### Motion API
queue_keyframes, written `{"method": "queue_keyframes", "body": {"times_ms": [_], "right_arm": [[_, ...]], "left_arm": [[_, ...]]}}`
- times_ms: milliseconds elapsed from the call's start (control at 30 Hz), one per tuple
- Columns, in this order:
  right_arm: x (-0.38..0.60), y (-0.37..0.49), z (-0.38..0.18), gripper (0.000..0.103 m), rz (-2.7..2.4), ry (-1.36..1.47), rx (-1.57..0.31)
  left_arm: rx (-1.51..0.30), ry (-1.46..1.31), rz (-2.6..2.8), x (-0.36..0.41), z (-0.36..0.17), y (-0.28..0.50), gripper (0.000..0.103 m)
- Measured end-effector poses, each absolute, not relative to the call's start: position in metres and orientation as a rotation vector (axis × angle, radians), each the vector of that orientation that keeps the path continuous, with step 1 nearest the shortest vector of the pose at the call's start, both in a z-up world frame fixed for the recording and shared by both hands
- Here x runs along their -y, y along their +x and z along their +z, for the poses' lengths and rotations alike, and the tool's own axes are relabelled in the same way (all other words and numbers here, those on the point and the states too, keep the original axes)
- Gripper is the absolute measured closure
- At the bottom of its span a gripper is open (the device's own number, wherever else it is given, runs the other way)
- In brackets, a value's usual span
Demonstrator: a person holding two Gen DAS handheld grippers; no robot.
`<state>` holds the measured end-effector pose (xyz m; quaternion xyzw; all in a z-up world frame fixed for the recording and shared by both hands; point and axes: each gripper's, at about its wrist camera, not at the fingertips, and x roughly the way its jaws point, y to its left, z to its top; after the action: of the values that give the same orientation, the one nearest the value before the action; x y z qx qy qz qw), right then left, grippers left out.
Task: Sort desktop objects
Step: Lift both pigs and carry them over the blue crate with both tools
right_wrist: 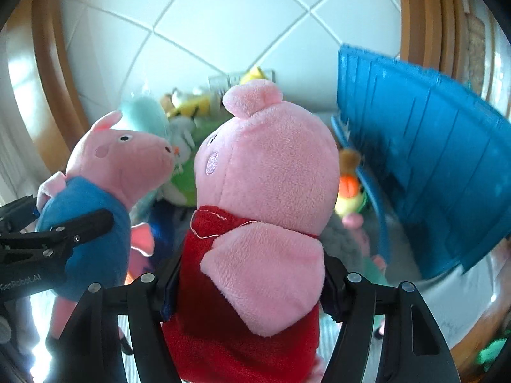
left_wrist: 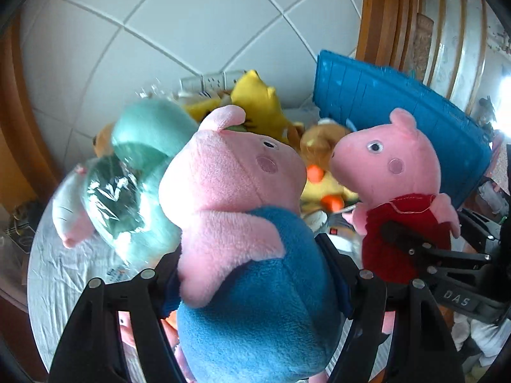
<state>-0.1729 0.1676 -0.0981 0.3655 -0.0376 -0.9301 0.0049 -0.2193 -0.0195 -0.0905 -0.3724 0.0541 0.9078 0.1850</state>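
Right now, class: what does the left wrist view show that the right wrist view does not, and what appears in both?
Only the left wrist view: a plastic-wrapped teal plush and a tall yellow plush.
Only the right wrist view: a green and white plush.
Both: the blue-bodied pig in the left gripper, the red-dressed pig in the right gripper, and the blue crate.

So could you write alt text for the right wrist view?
A black right gripper holds a pink plush pig in a red dress by its body. Left of it, another gripper holds a blue-clad plush pig; a blue plastic crate stands right.
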Motion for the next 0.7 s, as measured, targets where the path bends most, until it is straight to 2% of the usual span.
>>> {"method": "queue_keyframes", "body": {"times_ms": [567, 700], "right_arm": [[-0.218, -0.164, -0.044, 0.035, -2.865, 0.938, -0.110], [-0.229, -0.161, -0.038, 0.035, -2.851, 0.919, -0.108]], "left_arm": [[-0.063, -0.974, 2.763, -0.026, -0.048, -0.182, 0.030], [-0.073, -0.970, 2.772, -0.035, -0.042, -0.176, 0.030]]}}
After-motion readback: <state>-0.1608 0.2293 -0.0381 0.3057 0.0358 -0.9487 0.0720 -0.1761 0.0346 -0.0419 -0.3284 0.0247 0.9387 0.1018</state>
